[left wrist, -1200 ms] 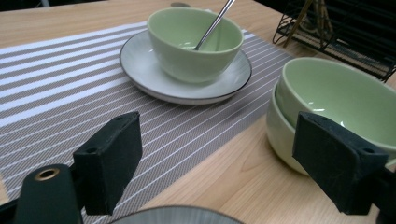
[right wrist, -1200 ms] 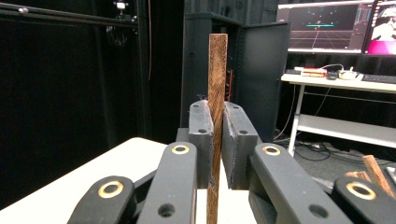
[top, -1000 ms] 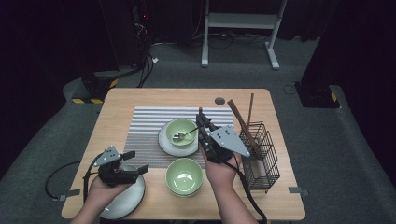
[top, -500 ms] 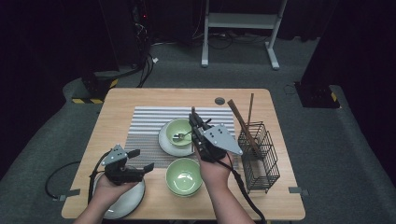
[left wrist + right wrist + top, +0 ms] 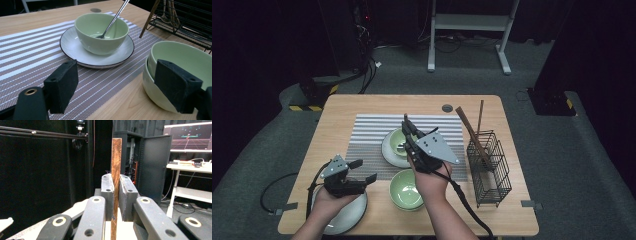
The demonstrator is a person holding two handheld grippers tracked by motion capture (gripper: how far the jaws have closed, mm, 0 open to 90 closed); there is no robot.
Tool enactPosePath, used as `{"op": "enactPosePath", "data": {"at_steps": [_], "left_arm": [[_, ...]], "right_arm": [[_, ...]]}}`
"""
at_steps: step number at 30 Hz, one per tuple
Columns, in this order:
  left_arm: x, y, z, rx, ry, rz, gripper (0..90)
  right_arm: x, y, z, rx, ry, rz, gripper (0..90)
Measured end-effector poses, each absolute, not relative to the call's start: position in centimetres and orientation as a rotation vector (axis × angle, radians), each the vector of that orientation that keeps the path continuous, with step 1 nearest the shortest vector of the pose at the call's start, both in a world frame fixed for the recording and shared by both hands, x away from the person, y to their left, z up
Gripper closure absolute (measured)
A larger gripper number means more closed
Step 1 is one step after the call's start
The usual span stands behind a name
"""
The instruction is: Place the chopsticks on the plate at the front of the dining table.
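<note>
**A:** How far along is it, starting from the left?

**B:** The left gripper [image 5: 363,170] is open with nothing between its jaws. It hovers over a bare white plate [image 5: 346,221] at the near left corner of the bench [image 5: 362,105]. That plate has no bowl on it.

**A:** And in the middle?

**B:** One green bowl [image 5: 403,191] stands straight on the wood at the near edge of the striped mat [image 5: 367,131]. A second bowl [image 5: 101,31] with a spoon [image 5: 113,21] in it sits on its saucer [image 5: 72,50] on the mat, so that place looks partly laid.

**A:** The right hand?

**B:** The right gripper [image 5: 408,125] is clamped on a brown wooden stick [image 5: 116,167], probably a chopstick. It holds the stick on end in the air above the bowl and saucer, touching nothing else.

**A:** What's left, then?

**B:** I'd say the stick has yet to be put down. More sticks stand in the wire rack [image 5: 490,167] at the right, and the loose bowl and bare plate look unpaired.
</note>
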State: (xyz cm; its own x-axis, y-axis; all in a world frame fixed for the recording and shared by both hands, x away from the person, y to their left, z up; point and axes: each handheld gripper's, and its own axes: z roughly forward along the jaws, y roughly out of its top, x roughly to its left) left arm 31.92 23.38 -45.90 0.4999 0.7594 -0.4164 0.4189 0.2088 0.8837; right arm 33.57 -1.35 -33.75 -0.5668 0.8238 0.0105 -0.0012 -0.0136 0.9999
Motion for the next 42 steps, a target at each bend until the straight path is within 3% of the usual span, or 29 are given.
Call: {"op": "enactPosePath", "data": {"at_steps": [32, 42], "left_arm": [[32.9, 20.7, -45.6, 1.390, 1.033, 0.315, 38.5], [33.3, 19.8, -44.5, 1.394, 1.023, 0.342, 38.5]], "right_arm": [[32.4, 0.8, -34.2, 0.834, 1.674, 1.714, 83.0], [32.4, 0.8, -34.0, 0.836, 1.678, 1.723, 82.9]]}}
